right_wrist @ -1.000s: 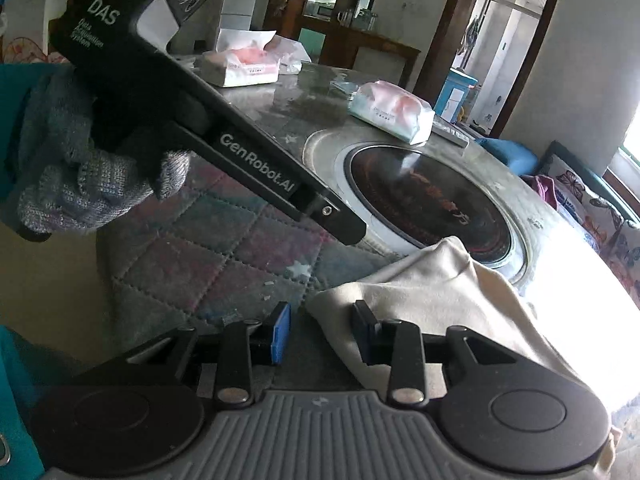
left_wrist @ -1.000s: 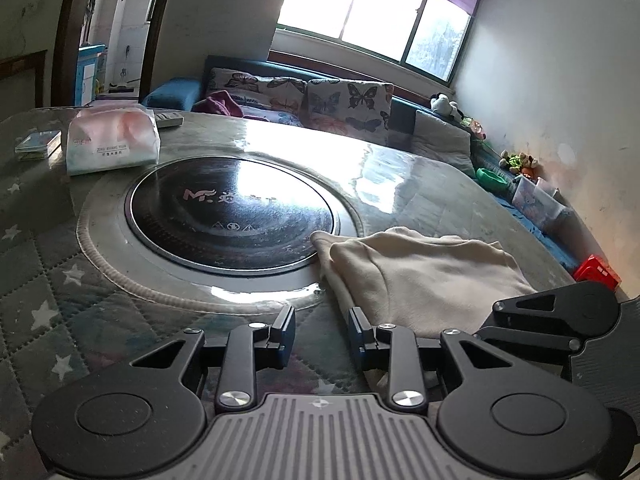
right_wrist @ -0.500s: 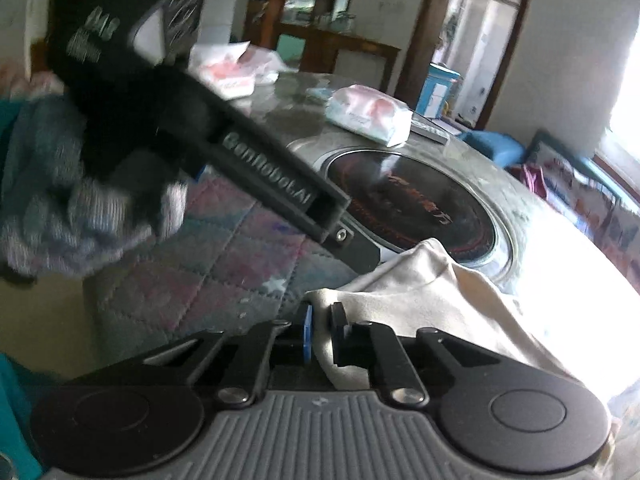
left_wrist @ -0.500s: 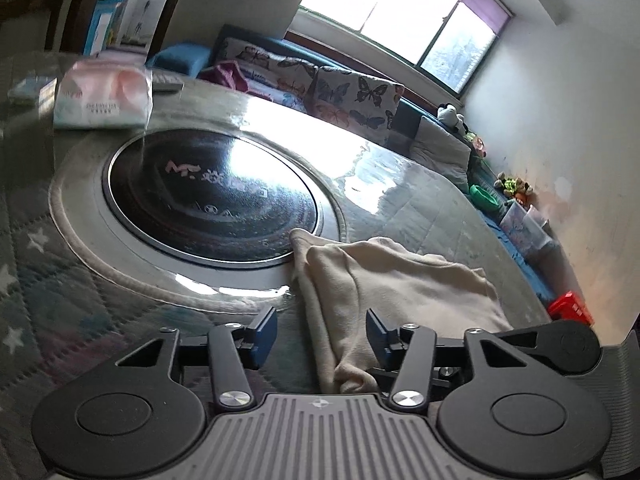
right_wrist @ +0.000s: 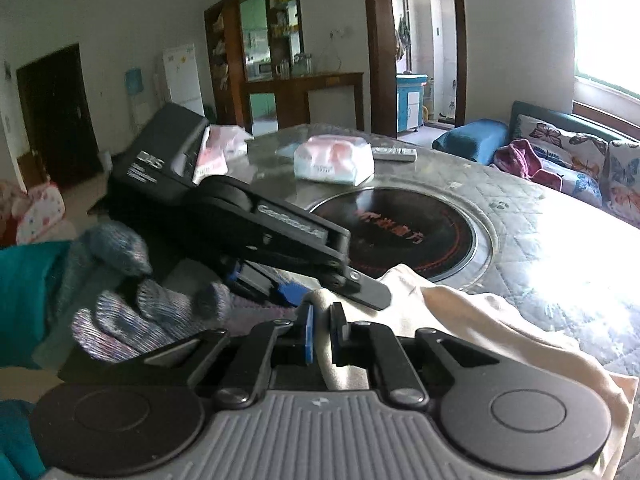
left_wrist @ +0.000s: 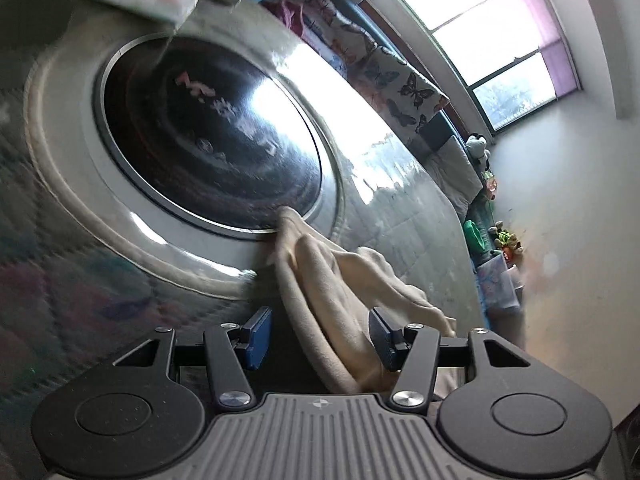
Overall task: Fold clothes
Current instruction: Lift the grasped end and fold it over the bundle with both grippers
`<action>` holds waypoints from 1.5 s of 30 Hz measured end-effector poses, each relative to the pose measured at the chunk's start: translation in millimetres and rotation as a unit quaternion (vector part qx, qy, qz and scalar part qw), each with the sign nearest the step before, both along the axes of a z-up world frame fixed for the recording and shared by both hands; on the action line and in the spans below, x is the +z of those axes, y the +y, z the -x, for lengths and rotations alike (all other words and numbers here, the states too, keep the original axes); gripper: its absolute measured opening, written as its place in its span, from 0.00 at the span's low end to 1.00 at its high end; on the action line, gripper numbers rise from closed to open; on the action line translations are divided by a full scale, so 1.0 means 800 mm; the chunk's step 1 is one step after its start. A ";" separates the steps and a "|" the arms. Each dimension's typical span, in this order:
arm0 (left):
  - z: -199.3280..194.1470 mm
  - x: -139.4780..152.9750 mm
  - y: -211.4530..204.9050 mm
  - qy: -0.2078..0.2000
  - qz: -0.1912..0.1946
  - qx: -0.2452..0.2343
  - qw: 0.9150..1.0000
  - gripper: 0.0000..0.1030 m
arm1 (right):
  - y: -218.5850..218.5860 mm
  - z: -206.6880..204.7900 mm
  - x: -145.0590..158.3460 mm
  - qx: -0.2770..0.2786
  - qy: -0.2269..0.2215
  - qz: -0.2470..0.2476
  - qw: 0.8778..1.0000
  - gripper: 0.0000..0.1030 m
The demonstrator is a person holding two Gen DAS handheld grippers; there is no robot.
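A cream cloth lies bunched on the round table, its far corner at the rim of the black hotplate. My left gripper is rolled to one side and open. A raised fold of the cloth runs between its blue pads, nearer the right one, and is not squeezed. In the right wrist view my right gripper is shut on the near edge of the cream cloth, which drapes off to the right. A hand in a grey knit glove holds the left gripper just in front of it.
The table has a quilted star cover under a shiny sheet. Packs of tissues and a remote control lie on its far side. A sofa with butterfly cushions stands behind, under the window.
My right gripper closed on the cloth's edge and lifted it. My left gripper opened wider, rolled over and moved in, so the cloth now runs between its jaws.
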State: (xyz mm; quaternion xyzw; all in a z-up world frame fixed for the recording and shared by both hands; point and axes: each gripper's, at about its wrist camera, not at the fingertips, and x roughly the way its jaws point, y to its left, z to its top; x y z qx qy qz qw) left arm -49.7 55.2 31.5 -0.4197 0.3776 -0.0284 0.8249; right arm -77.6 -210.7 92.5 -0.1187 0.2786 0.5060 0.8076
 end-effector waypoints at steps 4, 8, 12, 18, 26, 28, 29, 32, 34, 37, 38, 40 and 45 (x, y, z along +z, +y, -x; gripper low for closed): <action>-0.010 -0.004 -0.009 0.011 0.016 0.000 1.000 0.51 | -0.008 0.003 0.001 0.003 0.006 -0.011 1.000 0.07; -0.015 -0.013 -0.006 0.020 0.028 0.003 0.999 0.28 | -0.009 0.009 -0.004 0.015 0.007 -0.007 1.000 0.07; -0.013 -0.020 0.000 0.020 0.031 0.006 0.999 0.18 | -0.012 0.014 -0.010 0.017 0.008 -0.003 1.000 0.07; -0.011 -0.023 0.004 0.017 0.030 0.003 0.999 0.17 | -0.039 0.010 -0.009 -0.015 0.015 -0.014 1.000 0.11; -0.014 -0.024 0.005 0.015 0.028 -0.002 0.999 0.17 | -0.130 -0.040 -0.020 -0.173 0.022 0.001 0.985 0.16; -0.018 -0.022 0.003 0.014 0.023 -0.005 1.000 0.17 | -0.154 -0.054 -0.026 -0.214 0.022 0.005 0.977 0.16; -0.019 -0.021 0.002 0.013 0.021 -0.006 1.000 0.17 | -0.165 -0.060 -0.030 -0.233 0.021 0.007 0.972 0.17; -0.019 -0.020 0.001 0.013 0.013 -0.010 1.000 0.17 | -0.191 -0.082 -0.039 -0.278 0.027 0.005 0.960 0.22; -0.019 -0.019 0.000 0.012 0.008 -0.012 1.000 0.18 | -0.198 -0.095 -0.047 -0.292 0.039 0.000 0.956 0.23; -0.019 -0.018 -0.002 0.011 -0.001 -0.015 1.000 0.18 | -0.207 -0.114 -0.060 -0.314 0.057 -0.008 0.948 0.30; -0.019 -0.017 -0.003 0.011 -0.004 -0.016 1.000 0.18 | -0.207 -0.119 -0.064 -0.318 0.060 -0.010 0.946 0.33; -0.020 -0.016 -0.004 0.010 -0.011 -0.019 1.000 0.18 | -0.209 -0.123 -0.070 -0.323 0.070 -0.017 0.944 0.33; -0.021 -0.013 -0.009 0.010 -0.026 -0.024 0.999 0.18 | -0.217 -0.127 -0.081 -0.328 0.094 -0.045 0.939 0.32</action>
